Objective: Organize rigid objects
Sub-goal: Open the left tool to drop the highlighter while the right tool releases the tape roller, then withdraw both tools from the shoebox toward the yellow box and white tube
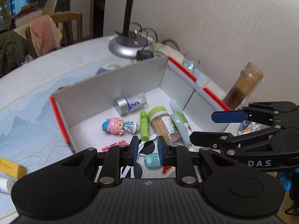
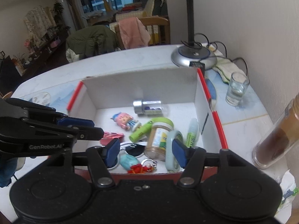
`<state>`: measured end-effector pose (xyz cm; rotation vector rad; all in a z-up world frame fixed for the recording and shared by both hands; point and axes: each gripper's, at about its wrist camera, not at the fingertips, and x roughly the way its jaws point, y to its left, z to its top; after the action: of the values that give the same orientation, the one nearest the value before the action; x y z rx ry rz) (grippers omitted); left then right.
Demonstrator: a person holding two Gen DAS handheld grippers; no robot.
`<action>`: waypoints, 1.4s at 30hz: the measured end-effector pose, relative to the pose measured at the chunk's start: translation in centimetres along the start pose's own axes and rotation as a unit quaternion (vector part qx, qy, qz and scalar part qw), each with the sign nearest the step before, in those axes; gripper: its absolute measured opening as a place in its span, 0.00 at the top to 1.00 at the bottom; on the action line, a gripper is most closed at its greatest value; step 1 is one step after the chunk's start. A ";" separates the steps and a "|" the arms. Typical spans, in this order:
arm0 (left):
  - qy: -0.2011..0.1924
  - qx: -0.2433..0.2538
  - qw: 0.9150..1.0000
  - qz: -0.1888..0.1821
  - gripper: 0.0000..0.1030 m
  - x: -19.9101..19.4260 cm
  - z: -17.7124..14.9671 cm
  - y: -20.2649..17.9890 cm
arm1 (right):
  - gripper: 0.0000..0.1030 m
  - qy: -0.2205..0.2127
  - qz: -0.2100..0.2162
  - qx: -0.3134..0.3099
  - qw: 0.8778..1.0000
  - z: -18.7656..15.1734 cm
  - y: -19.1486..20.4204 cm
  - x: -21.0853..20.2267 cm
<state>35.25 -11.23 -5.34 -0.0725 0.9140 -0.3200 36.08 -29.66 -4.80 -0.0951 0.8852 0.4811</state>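
The table (image 2: 130, 59) is carrying a white box (image 2: 140, 85) with red edges, lying just ahead of and below both sets of fingers. In it are sitting a silver-capped vial (image 1: 129, 103) at the far side, a toothpick jar (image 1: 164, 126), a green tube (image 1: 144, 127), a doll (image 1: 119, 126), sunglasses (image 2: 134, 150), a roll of tape (image 2: 172, 151), a teal piece (image 1: 152, 160) and a red keychain (image 2: 142, 168) nearest the fingers. Beyond the right fingers, outside the box, are standing a tall brown jar (image 2: 276, 140) and a glass (image 2: 236, 89).

The chief risk, as I judge it, is crowding: both grippers are hanging over the same near corner, so a careless reach could be knocking one against the other or pushing the box wall. The tall jar and the glass are standing close to the right side and could be toppled by a wide swing. The round things in the box could be rolling when nudged.

The left gripper (image 1: 147, 149) is pointing steeply down over the near edge, its fingers standing narrowly apart and holding nothing; the teal piece appears between them but seems to lie below, though the view there is poor. The right gripper (image 2: 145, 151) is pointing down likewise, its fingers standing about half open and empty, with the sunglasses and the toothpick jar lying beneath the gap.
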 end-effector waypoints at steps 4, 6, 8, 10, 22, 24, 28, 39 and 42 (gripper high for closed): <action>-0.025 -0.008 1.000 0.002 0.80 -2.5 -0.9 0.3 | 0.38 -0.010 0.008 -0.007 1.000 0.0 1.0 -1.1; -0.037 -0.014 0.999 0.003 0.80 -3.7 -1.4 0.7 | 0.38 -0.013 0.015 -0.010 1.000 0.0 1.6 -1.5; -0.048 -0.014 0.999 0.012 0.77 -4.8 -2.0 1.0 | 0.38 -0.016 0.020 -0.015 1.000 0.0 2.4 -1.8; -0.060 -0.014 0.998 0.018 0.62 -5.9 -2.6 1.5 | 0.37 -0.018 0.026 -0.017 0.999 0.0 3.2 -2.1; -0.105 -0.036 0.993 0.041 0.30 -12.2 -6.8 6.9 | 0.23 -0.029 0.057 -0.023 0.998 0.0 9.5 -2.5; -0.108 -0.040 0.992 0.049 0.30 -13.1 -7.5 8.2 | 0.19 -0.031 0.064 -0.027 0.997 -0.1 10.9 -2.4; -0.111 -0.049 0.991 0.060 0.25 -14.7 -8.9 10.9 | 0.15 -0.029 0.072 -0.035 0.996 0.0 13.7 -1.8; -0.101 -0.069 0.988 0.094 0.14 -16.2 -12.9 18.7 | 0.08 -0.006 0.066 -0.053 0.996 1.2 20.7 2.0; -0.101 -0.065 0.988 0.096 0.04 -16.0 -13.6 20.4 | 0.08 0.003 0.062 -0.061 0.996 1.5 22.5 3.2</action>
<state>20.42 14.00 -5.44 -0.1342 0.7323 -0.0720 28.94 -8.07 -3.68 -0.1547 0.8708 0.6517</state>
